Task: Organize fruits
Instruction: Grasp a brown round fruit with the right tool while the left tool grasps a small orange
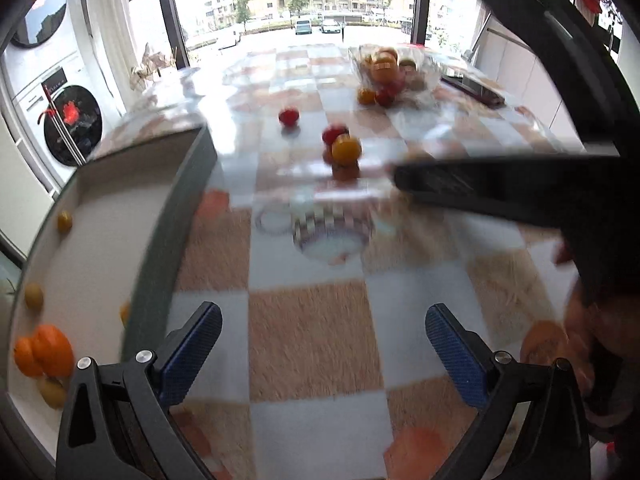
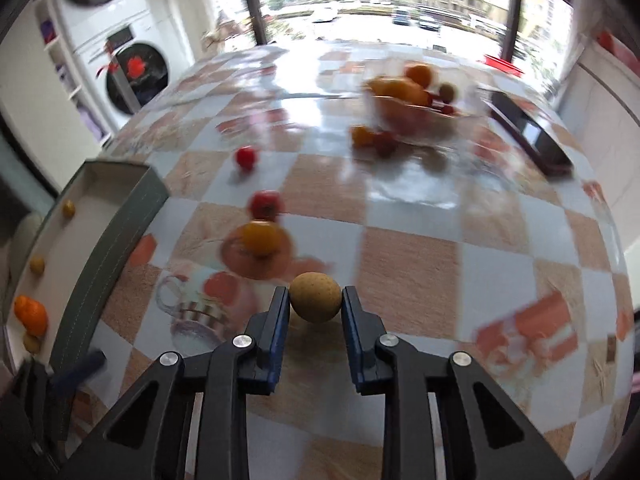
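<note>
We hold a small tan fruit in our right gripper, above the checkered tablecloth.

Our right gripper [image 2: 315, 300] is clenched on the tan round fruit [image 2: 315, 297], both pads touching its sides. Our left gripper [image 1: 323, 334] stands wide apart with nothing between its pads. The grey tray [image 1: 160, 264] at the left contains an orange [image 1: 48, 350] and small yellow fruits; a yellow tomato [image 2: 260, 237] and a red tomato [image 2: 265, 204] lie on the tablecloth [image 2: 408, 280].

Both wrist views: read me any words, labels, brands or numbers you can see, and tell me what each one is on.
None can be read.
Washing machine: its dark panel and red door decoration show no legible text.
Dark flat device: bright screen, nothing readable.
Checked tablecloth: pictures only, blurred.
</note>
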Available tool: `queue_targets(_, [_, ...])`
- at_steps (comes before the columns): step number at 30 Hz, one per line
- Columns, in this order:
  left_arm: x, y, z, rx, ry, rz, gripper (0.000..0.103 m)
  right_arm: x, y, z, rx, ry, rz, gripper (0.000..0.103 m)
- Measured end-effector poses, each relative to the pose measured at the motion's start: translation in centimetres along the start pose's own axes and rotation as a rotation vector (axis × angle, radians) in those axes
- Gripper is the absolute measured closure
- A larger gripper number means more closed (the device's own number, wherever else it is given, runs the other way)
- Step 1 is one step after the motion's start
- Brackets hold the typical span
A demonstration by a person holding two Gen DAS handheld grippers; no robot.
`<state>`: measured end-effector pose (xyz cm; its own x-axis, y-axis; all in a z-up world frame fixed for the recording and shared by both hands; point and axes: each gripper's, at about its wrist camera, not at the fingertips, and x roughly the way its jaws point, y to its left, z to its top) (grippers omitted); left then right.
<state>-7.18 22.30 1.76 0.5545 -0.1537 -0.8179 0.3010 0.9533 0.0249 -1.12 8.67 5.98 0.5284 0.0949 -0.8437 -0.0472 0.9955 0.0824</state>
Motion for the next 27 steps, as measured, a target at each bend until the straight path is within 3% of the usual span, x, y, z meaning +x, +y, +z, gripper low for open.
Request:
queue_targets(3, [0.0, 0.2, 2.3, -0.030, -0.017, -0.017, 0.002, -0.9, -3.0, -1.3, 0.065, -0.002, 0.006, 0.075])
queue_targets(5, [0.7, 0.1, 4.0, -0.050, -0.016, -0.018, 0.012, -1.6, -4.3, -2.8, 0.098, -0.004, 0.002, 0.075])
queue_targets(11, [3.9, 0.1, 8.0, -0.162, 0.004, -0.025, 0.013, -3.7, -7.2, -5.6, 0.148, -0.035, -0.005, 0.075])
queue_targets(13, [5.3, -0.2, 8.9, -0.164, 0.026, 0.000, 0.028, -4.1, -7.5, -6.2, 0.149, -0.042, -0.004, 0.075])
queue_targets(17, [7.4, -0.6, 9.6, -0.204, 0.079, 0.029, 0.033, -4.5, -7.9, -6.7, 0.147, -0.048, 0.006, 0.075])
queue_targets(20, [7.5, -1.3, 9.4, -0.184, 0.054, 0.073, 0.042, -4.4, -7.9, -6.7, 0.138, -0.052, 0.008, 0.075])
queue_targets(22, [7.1, -1.5, 9.2, -0.170, 0.037, 0.058, 0.071, -4.4, -7.9, -6.8, 0.141, -0.052, 0.010, 0.075])
queue_targets(23, [7.0, -1.7, 9.2, -0.157, 0.038, 0.050, 0.077, -4.5, -7.9, -6.8, 0.144, -0.053, 0.011, 0.075])
queue_targets(27, [6.4, -1.3, 8.4, -0.140, 0.037, 0.040, 0.079, -4.7, -7.7, -7.3, 0.144, -0.049, 0.007, 0.075])
